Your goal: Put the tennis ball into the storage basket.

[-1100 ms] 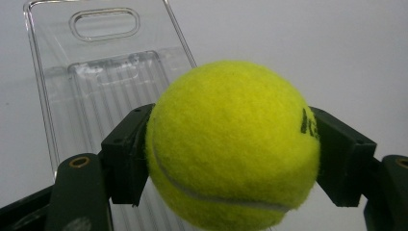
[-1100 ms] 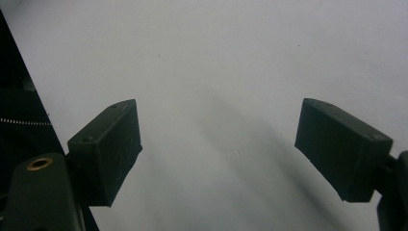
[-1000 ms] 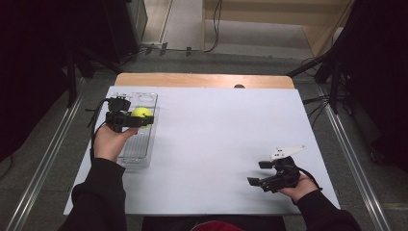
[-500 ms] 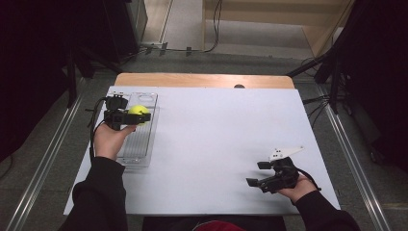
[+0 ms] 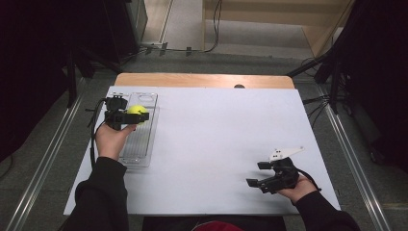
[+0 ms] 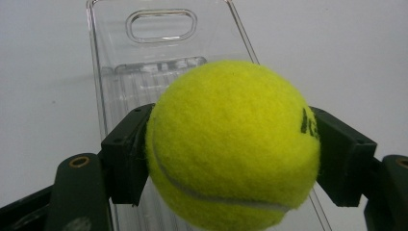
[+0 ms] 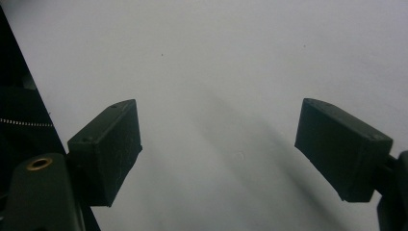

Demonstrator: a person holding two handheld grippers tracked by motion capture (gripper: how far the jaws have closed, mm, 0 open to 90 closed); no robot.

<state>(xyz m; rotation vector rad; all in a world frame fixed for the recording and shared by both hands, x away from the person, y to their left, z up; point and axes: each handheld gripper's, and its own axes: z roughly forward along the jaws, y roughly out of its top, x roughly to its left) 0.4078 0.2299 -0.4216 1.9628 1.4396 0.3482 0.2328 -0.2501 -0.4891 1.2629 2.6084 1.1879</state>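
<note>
Resting near the front edge of the white worktop [image 5: 211,144], at about 4 o'clock, the right claw [image 5: 257,174] stands wide with nothing between its jaws, while the left claw [image 5: 139,115], at about 10 o'clock, clamps a yellow tennis ball [image 6: 233,144] across its middle. The ball hangs just above the far half of a clear plastic tray [image 5: 144,144] lying along the worktop's left side. Judged from the felt nap and the slight squeeze at the pads, the ball is light, springy and not slippery; a grip across its widest part suits it best. Against the frame a second earlier, ball and left claw have hardly shifted over the tray; the right claw has not moved.
</note>
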